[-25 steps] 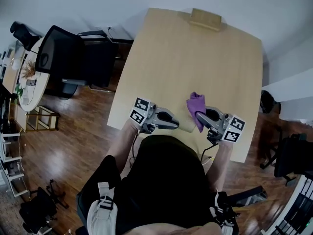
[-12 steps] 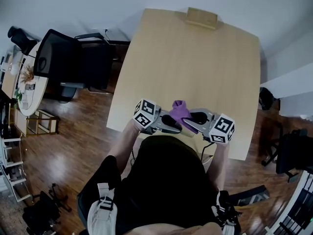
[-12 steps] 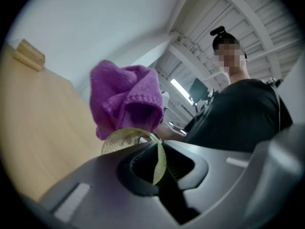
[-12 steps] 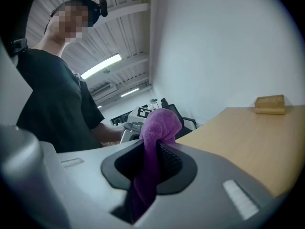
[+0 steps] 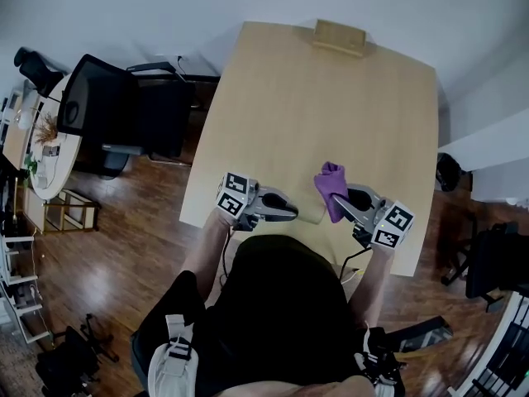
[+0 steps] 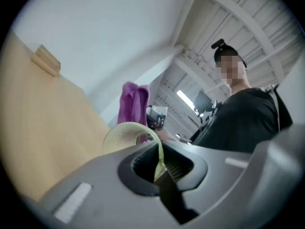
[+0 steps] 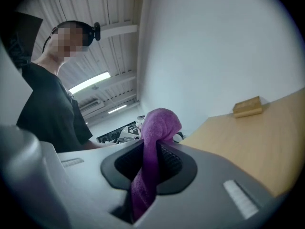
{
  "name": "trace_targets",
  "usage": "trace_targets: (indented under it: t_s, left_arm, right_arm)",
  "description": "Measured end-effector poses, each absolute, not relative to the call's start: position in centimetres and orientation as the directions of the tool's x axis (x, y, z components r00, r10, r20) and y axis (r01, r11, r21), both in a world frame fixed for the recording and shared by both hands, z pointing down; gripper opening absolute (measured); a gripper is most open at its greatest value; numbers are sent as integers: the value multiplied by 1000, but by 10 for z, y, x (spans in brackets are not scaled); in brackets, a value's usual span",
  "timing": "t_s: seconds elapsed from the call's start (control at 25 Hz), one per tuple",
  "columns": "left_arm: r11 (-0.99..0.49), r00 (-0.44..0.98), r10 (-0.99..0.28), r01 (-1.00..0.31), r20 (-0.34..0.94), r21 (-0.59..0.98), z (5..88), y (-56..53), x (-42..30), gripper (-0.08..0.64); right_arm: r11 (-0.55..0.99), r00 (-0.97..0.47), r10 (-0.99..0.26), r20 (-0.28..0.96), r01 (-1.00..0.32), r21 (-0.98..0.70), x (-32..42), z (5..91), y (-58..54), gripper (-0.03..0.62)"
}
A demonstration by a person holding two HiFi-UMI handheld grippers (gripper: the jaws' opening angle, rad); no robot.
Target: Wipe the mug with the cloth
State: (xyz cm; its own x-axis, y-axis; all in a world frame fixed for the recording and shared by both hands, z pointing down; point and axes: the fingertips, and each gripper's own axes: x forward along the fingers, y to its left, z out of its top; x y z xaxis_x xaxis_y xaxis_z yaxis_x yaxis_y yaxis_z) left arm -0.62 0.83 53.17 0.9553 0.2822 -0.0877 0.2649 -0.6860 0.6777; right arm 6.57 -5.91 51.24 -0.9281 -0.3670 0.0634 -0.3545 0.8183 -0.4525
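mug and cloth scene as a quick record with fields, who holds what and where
left gripper: shut on the mug wall, which sits between the jaws; jaws have just been closing further
right gripper: shut on the cloth, one end bunched above the jaws
mug: pale yellow, near the table's near edge
cloth: purple, close beside the mug; contact unclear
table: light wood, a wooden block at its far edge
surroundings: black office chair left of the table

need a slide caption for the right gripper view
Right gripper shut on a purple cloth, wooden table beyond.
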Motion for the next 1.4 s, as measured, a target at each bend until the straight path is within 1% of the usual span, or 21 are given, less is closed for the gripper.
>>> trace_targets:
  t_s: [0.12, 0.24, 0.36, 0.44, 0.64, 0.72, 0.76, 0.8, 0.88, 0.96, 1.04, 1.16, 1.28, 1.4]
  left_arm:
    - [-699, 969, 231, 228, -88, 678, 526, -6, -16, 41]
    - [-701, 968, 236, 228, -82, 676, 528, -5, -13, 41]
    - [-702, 959, 279, 241, -52, 670, 533, 4, 0, 41]
    - [-706, 949, 316, 250, -22, 663, 542, 12, 6, 41]
    - [-704, 897, 440, 312, 47, 638, 553, 41, 12, 54]
    - [-697, 885, 464, 334, 44, 635, 553, 48, 15, 54]
    - [-696, 886, 463, 339, 34, 633, 552, 49, 15, 50]
    - [-697, 891, 453, 342, 18, 630, 549, 47, 14, 41]
    - [-707, 910, 413, 343, -32, 619, 535, 38, 8, 41]
    - [-718, 928, 361, 338, -89, 608, 519, 25, -3, 41]
    - [-725, 937, 325, 332, -125, 603, 509, 16, -12, 41]
    - [-721, 929, 336, 359, -154, 593, 503, 15, -14, 41]
    - [-694, 896, 404, 430, -182, 578, 496, 29, -3, 41]
    - [-657, 857, 483, 492, -182, 571, 495, 47, 8, 44]
  right_arm:
    - [819, -919, -386, 76, -379, -431, 81, 511, -54, 61]
    - [852, -935, -335, 116, -354, -387, 67, 516, -43, 61]
    - [894, -946, -248, 208, -306, -327, 39, 529, -33, 61]
    - [912, -946, -208, 248, -279, -301, 23, 533, -30, 61]
    - [936, -961, -102, 259, -181, -301, -17, 537, -21, 61]
    - [937, -971, -85, 222, -154, -314, -24, 532, -21, 61]
    - [932, -978, -98, 185, -155, -328, -22, 527, -24, 61]
    - [920, -982, -131, 138, -172, -353, -14, 521, -30, 61]
    - [868, -969, -245, 43, -239, -436, 15, 512, -49, 61]
    - [805, -937, -350, -14, -293, -515, 51, 509, -63, 61]
    - [772, -922, -385, -47, -294, -564, 76, 509, -63, 61]
    - [765, -937, -332, -110, -199, -613, 81, 507, -51, 61]
    - [757, -961, -220, -169, -59, -650, 54, 511, -38, 61]
    - [736, -965, -162, -207, 22, -677, 27, 513, -37, 61]
